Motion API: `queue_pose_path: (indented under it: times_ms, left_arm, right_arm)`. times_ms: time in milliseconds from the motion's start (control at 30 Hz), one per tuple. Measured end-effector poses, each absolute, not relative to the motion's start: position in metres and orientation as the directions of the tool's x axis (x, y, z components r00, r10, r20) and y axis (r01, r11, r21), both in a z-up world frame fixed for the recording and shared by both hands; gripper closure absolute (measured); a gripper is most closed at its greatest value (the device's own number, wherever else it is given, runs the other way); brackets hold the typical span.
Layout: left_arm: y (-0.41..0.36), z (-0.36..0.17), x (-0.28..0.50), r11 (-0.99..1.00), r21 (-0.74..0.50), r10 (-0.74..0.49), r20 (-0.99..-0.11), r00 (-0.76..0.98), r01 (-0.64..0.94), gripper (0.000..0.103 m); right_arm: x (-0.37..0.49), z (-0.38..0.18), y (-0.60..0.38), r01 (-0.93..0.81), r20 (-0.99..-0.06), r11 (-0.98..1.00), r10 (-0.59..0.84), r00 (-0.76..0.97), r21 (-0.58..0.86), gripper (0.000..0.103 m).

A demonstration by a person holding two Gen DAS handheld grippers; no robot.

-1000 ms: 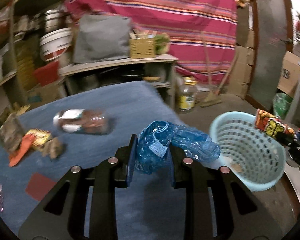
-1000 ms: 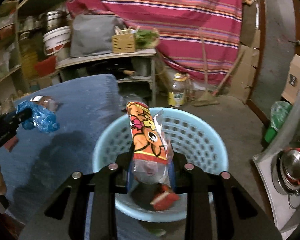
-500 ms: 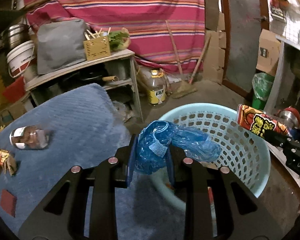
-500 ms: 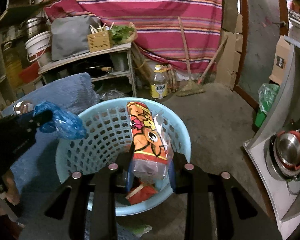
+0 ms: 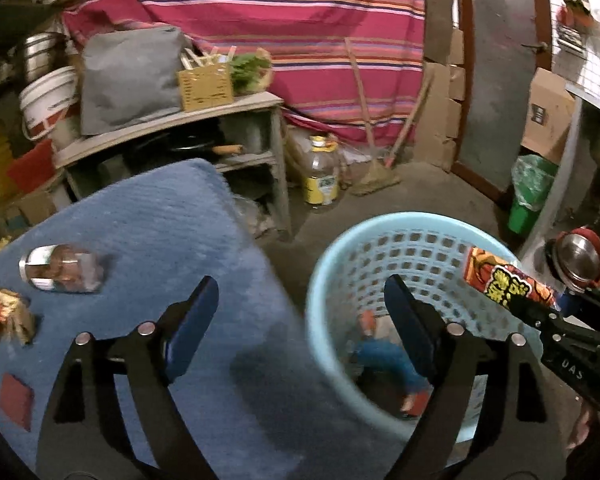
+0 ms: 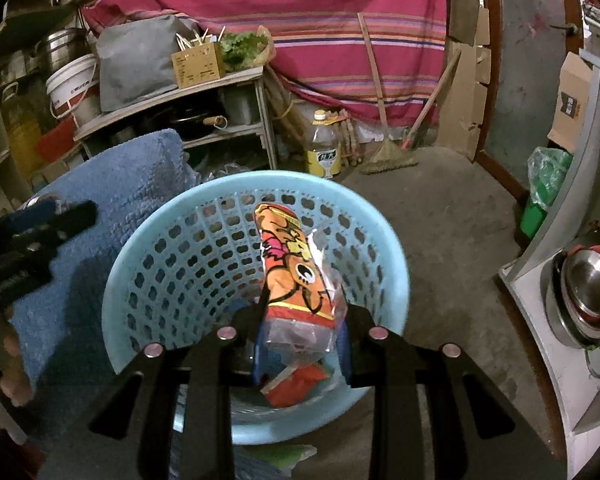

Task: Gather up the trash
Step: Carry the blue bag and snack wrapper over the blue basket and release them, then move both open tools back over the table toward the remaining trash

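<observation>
My left gripper [image 5: 300, 312] hangs at the near rim of the light blue basket [image 5: 380, 220], its jaws opening wide with nothing between them. The crumpled blue plastic bag [image 5: 384, 356] lies inside the basket on other trash. My right gripper [image 6: 300, 344] is shut on an orange snack wrapper [image 6: 296, 276] and holds it above the basket [image 6: 220, 184]; in the left wrist view it comes in from the right with the snack wrapper [image 5: 500, 280]. A clear jar [image 5: 60, 268] and crumpled wrappers [image 5: 4, 312] lie on the blue-covered table [image 5: 160, 220].
The basket stands on the floor at the table's right edge. Behind are a cluttered wooden shelf [image 5: 172, 124], an oil bottle [image 5: 320, 176], a broom [image 5: 376, 176] and a green bin [image 5: 532, 196]. A steel pot [image 6: 588, 288] sits on a counter at the right.
My left gripper swung right from above the table to the basket, opened and let the blue bag go; the bag now lies in the basket. My right gripper sank lower over the basket, still gripping the wrapper.
</observation>
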State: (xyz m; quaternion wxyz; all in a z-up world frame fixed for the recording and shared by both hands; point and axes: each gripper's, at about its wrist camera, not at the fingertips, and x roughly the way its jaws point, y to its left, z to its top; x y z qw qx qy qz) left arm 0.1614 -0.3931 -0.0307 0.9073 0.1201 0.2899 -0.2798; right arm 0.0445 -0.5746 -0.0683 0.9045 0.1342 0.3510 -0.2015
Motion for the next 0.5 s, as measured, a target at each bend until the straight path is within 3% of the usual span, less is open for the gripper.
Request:
queue_pose_path:
  times_ms: [267,333,367,500]
  left_arm:
    - [-0.332,-0.016,0.174,0.868,0.062,-0.377,-0.563,0.736,0.492,0.013]
    - [-0.313,-0.014,0.180,0.883,0.058,-0.357,-0.561,0.747,0.466,0.012]
    - [-0.306,-0.012,0.182,0.887,0.057,-0.351,-0.560,0.751,0.457,0.011]
    - [-0.269,-0.008,0.190,0.909,0.049,-0.319,-0.553,0.769,0.413,0.010]
  right_arm:
    - [0.079,-0.085,-0.567,0.443,-0.722,0.887,-0.221,0.655,0.131,0.070]
    - [0.085,-0.087,-0.566,0.445,-0.709,0.884,-0.222,0.670,0.144,0.037]
    - [0.086,-0.087,-0.565,0.461,-0.704,0.877,-0.241,0.668,0.137,0.015]
    - [0.090,-0.088,-0.558,0.505,-0.698,0.855,-0.291,0.654,0.117,0.014]
